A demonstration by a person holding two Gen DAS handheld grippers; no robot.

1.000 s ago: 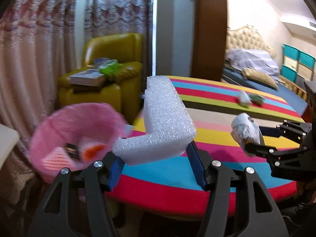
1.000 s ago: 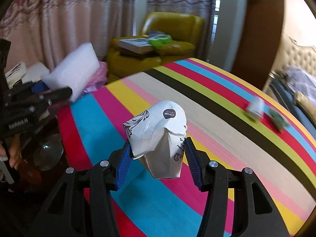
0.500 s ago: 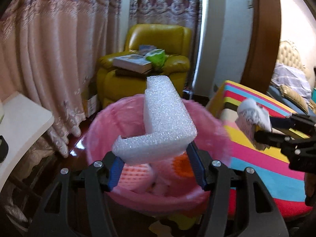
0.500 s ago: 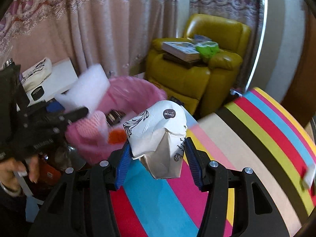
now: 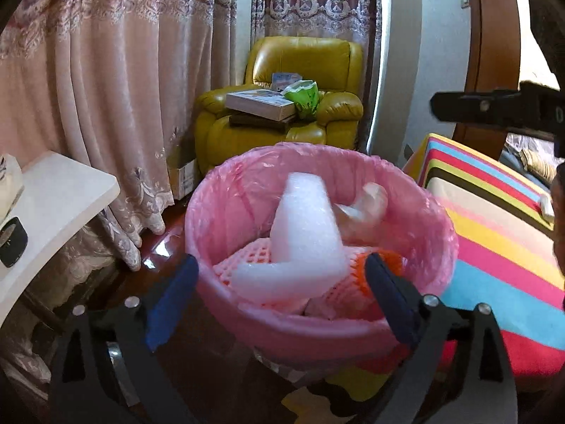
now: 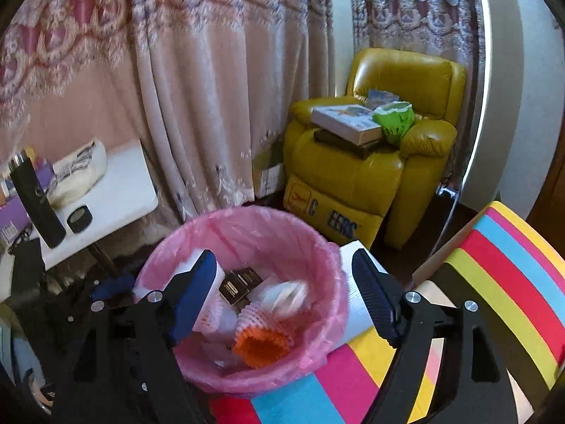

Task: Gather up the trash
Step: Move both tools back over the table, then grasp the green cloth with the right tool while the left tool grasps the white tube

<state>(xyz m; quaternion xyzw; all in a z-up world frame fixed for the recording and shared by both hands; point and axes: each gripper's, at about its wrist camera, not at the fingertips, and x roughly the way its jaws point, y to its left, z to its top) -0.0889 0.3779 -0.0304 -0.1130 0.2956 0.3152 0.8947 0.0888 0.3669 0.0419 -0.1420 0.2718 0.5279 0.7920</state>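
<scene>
Both grippers, left [image 5: 279,281] and right [image 6: 284,291], are opening with nothing pinched, foam [image 5: 303,243] and cup [image 6: 286,295] dropping into the bin [image 5: 438,219], whose light rim a low finger could tip.

1. The yellow leather armchair [image 6: 356,173] carries dark blue capitals on its lower front panel: "C", a gap, then "EERS". The middle letters cannot be made out.
2. A small dark box [image 6: 240,284] lying in the pink-lined round bin [image 6: 328,304] bears a pale label, too small to read.
</scene>
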